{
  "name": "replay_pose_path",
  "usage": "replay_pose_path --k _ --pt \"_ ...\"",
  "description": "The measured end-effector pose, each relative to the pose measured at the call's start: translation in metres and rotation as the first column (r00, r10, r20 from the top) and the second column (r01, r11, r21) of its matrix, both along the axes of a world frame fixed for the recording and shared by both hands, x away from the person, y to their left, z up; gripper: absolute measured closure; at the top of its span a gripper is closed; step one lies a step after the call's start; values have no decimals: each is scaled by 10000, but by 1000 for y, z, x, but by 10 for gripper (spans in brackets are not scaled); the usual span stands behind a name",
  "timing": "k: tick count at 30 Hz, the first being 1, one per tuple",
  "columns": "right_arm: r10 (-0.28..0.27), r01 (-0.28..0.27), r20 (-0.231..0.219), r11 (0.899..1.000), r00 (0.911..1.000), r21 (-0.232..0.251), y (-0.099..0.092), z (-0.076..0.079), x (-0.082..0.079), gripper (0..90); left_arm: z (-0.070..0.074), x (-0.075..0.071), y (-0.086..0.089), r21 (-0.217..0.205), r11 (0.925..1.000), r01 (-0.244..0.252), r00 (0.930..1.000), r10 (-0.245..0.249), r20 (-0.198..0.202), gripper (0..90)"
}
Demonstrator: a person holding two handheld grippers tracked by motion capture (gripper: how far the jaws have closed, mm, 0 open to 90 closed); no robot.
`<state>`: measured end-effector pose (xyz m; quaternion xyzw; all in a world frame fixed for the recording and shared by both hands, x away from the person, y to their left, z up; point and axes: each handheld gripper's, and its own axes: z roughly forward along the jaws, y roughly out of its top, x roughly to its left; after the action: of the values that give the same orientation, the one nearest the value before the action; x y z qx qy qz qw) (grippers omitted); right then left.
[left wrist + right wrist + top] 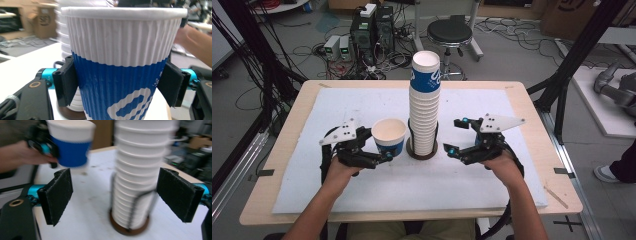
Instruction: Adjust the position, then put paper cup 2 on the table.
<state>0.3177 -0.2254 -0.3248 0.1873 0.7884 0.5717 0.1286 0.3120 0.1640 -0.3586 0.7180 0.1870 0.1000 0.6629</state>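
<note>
Left gripper [379,145] holds a paper cup [390,136], upright, blue band below and white ribbed band above. Its two pads pinch the cup on the blue part, one on each side, as the left gripper view shows [66,83]. The cup sits just left of the cup stack [424,107] in the high view, near it, and I cannot tell if it touches the table.

The stack is tall, white cups nested, the top one with a blue band. It stands in a round brown holder [422,154] with thin black wire uprights, near the middle of the white mat [487,185] on the wooden table [532,105].

Right gripper [457,136] is just right of the stack, jaws spread wide, nothing between the pads pressed. In the right gripper view the stack [137,175] stands ahead between the two open pads [58,195], apart from both. The held cup [71,143] shows blurred at upper left there, with the left hand [27,156] behind it.

Both forearms come in from the bottom edge.
</note>
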Motion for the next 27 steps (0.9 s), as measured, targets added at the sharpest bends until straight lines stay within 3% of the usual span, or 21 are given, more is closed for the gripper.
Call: replay_pose_path --k 4,10,27 --pt "-1078 1078 -11 9941 9942 150 -22 -5 0 143 4 3 13 -179 9986 -496 9987 497 76 257" --pt "-1679 1678 25 9858 9858 109 -42 -10 -2 143 6 2 20 -239 9965 -805 9964 811 253 256" --pt "-1630 1630 42 9866 9866 53 -43 -10 -3 144 4 6 33 -459 9904 -1304 9914 1308 51 254"
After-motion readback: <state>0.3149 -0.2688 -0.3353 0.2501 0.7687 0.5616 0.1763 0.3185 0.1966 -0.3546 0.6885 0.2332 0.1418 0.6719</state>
